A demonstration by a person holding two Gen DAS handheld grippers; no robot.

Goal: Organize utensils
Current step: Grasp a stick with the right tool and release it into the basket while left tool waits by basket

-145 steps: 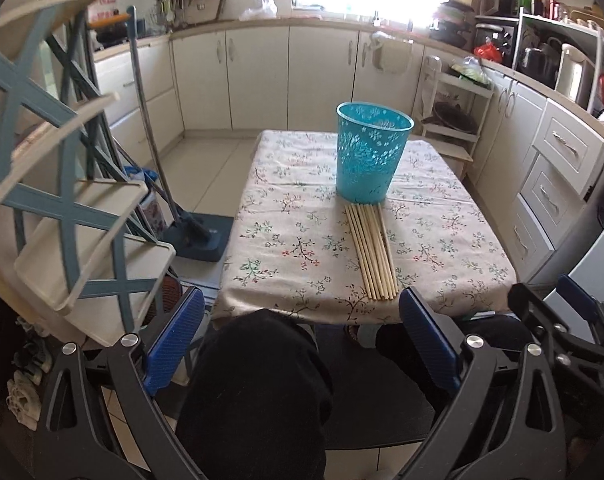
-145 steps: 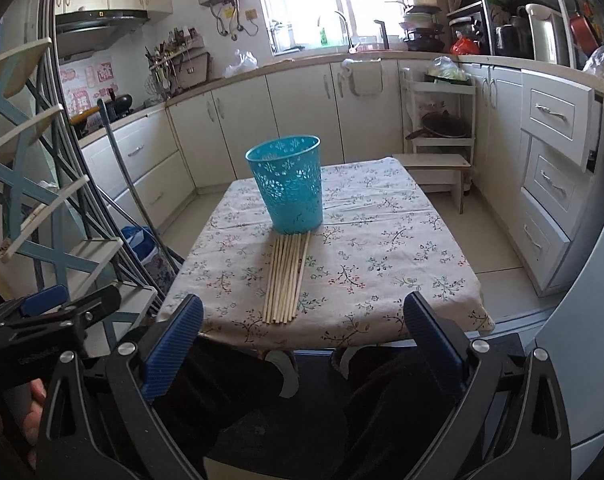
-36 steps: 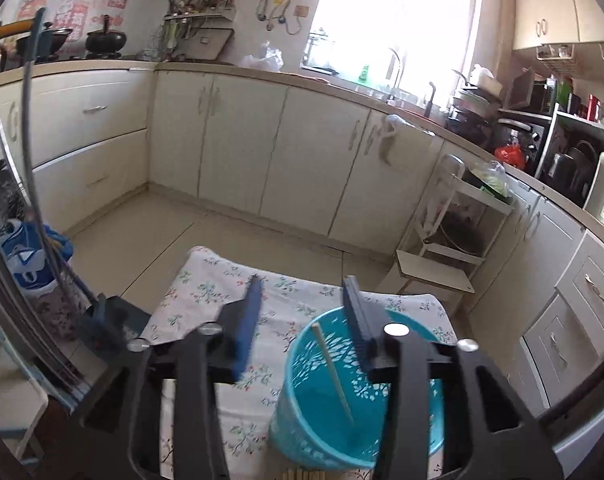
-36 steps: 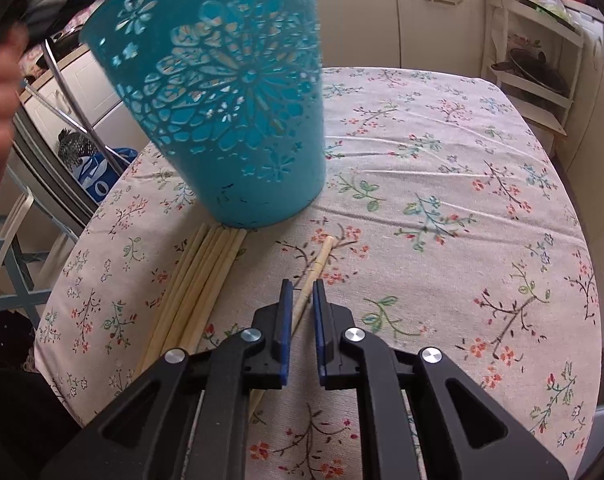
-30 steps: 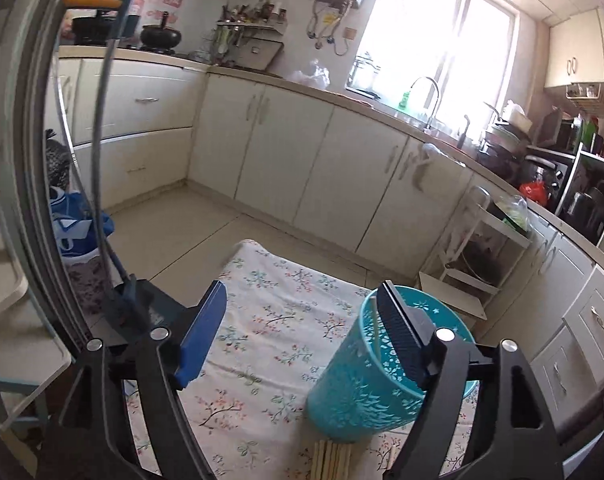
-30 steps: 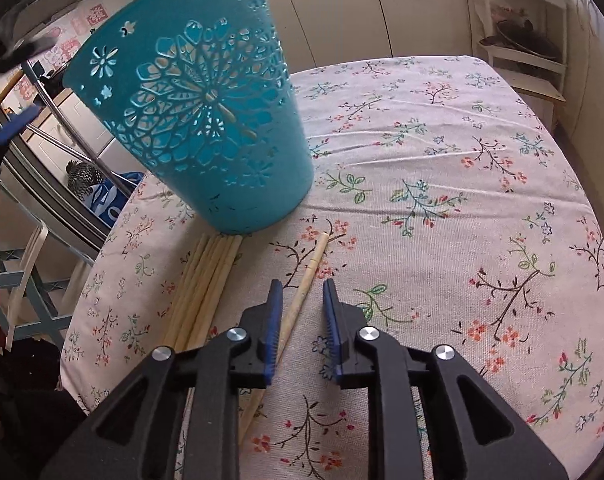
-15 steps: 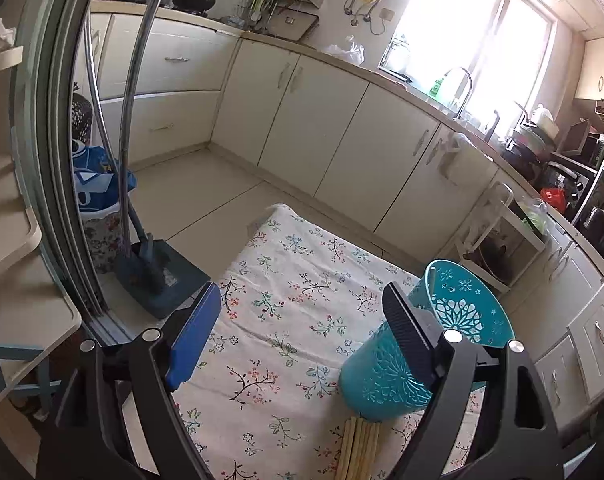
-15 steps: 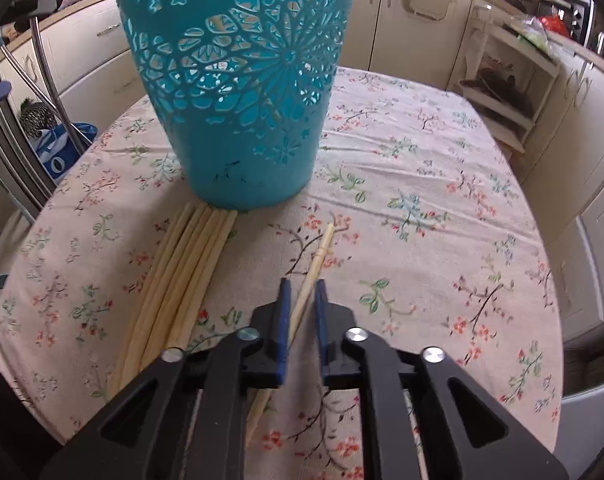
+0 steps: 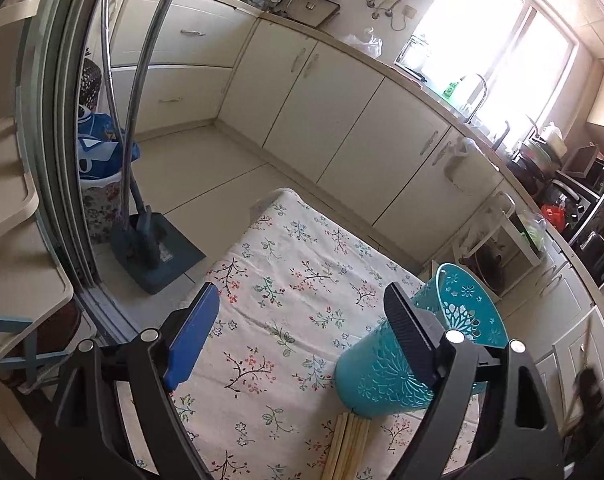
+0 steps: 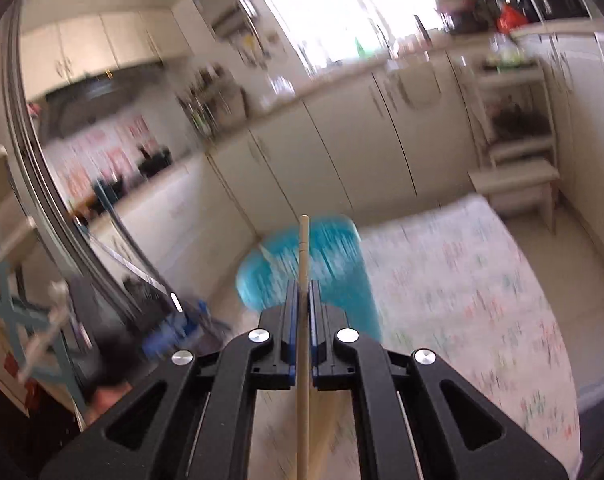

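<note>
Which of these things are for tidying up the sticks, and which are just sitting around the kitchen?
For the job:
- thin wooden stick, pinched in the right gripper
- bundle of wooden sticks on the flowery tablecloth
- turquoise cut-out plastic basket
- left gripper, open

Just lying about:
- dark blue dustpan
- cream cupboards
- white step stool

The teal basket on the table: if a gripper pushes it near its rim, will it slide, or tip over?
The teal basket looks tall, with a base narrower than its rim, so a push near the top would probably tip it. Its walls are thin cut-out plastic, so it is likely light and easy to shift. The tablecloth under it may grip the base a little, which favours tipping over sliding.
</note>
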